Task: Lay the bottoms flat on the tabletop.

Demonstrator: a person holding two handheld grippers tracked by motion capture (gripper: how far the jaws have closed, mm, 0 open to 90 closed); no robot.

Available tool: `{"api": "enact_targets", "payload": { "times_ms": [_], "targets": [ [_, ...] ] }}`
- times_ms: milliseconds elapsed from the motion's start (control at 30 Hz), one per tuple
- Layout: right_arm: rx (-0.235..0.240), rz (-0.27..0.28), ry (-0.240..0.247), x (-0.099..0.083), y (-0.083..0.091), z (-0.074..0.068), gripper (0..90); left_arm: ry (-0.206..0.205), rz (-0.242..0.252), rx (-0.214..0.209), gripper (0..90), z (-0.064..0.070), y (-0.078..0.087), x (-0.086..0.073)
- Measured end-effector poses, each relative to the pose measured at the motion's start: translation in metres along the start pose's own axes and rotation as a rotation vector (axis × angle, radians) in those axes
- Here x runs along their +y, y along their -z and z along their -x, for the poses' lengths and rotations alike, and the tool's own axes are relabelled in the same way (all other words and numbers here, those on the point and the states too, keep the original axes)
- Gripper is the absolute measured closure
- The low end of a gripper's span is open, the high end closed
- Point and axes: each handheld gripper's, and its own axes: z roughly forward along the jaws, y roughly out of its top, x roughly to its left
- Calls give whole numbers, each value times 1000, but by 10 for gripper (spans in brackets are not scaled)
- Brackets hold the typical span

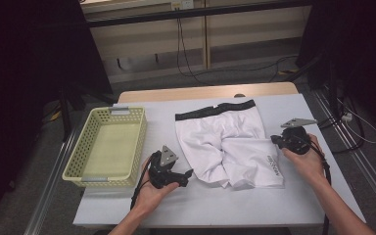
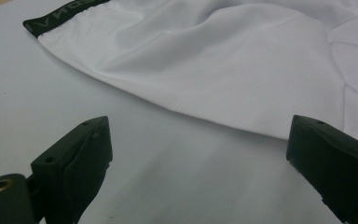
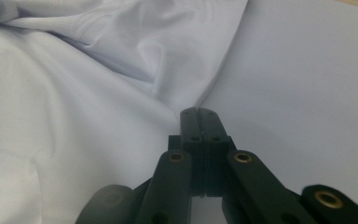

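1. The left gripper has its jaws spread wide and holding nothing, low over the white-covered table.
2. The white cloth boxer shorts with a black waistband lie just ahead of those jaws, apart from them; the far hem is cut off in the left gripper view.
3. The right gripper has its jaws pressed together, tips at the shorts' edge. I cannot tell whether cloth is pinched.
4. A pale yellow perforated plastic basket sits beyond the left gripper's outer side.
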Motion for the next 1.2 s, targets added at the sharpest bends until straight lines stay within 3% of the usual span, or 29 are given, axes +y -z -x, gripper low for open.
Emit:
{"api": "enact_targets", "payload": {
  "times_ms": [133, 167, 233, 433, 500, 600, 733, 833, 900, 1000, 1200],
  "targets": [
    [-17, 13, 11, 0, -4, 2, 900, 6, 0, -1, 70, 0, 0, 0],
    [-43, 14, 19, 1, -5, 3, 900, 6, 0, -2, 70, 0, 0, 0],
    [-36, 7, 13, 3, -6, 6, 900, 4, -1, -1, 70, 0, 0, 0],
    [-86, -8, 63, 6, -14, 12, 900, 1, -4, 0, 70, -1, 1, -1],
    [-96, -31, 40, 2, -19, 18, 900, 3, -5, -5, 70, -1, 2, -1],
    [-27, -15, 5, -4, -19, 21, 866, 3, 0, -4, 69, 0, 4, -1],
    [18, 31, 25, -4, -5, 12, 793, 9, 1, 0, 68, -1, 3, -1],
    [94, 68, 14, -5, 7, 7, 697, 8, 4, 1, 68, -1, 5, -1],
    [188, 79, 55, -9, 15, -1, 647, 13, 4, 3, 68, 0, 6, -1],
    [255, 71, 118, -18, 25, -14, 600, 15, 4, 4, 67, 0, 6, -2],
    [337, 5, 233, -27, 37, -46, 587, 10, 12, 5, 68, 2, 8, -1]
  ]
}}
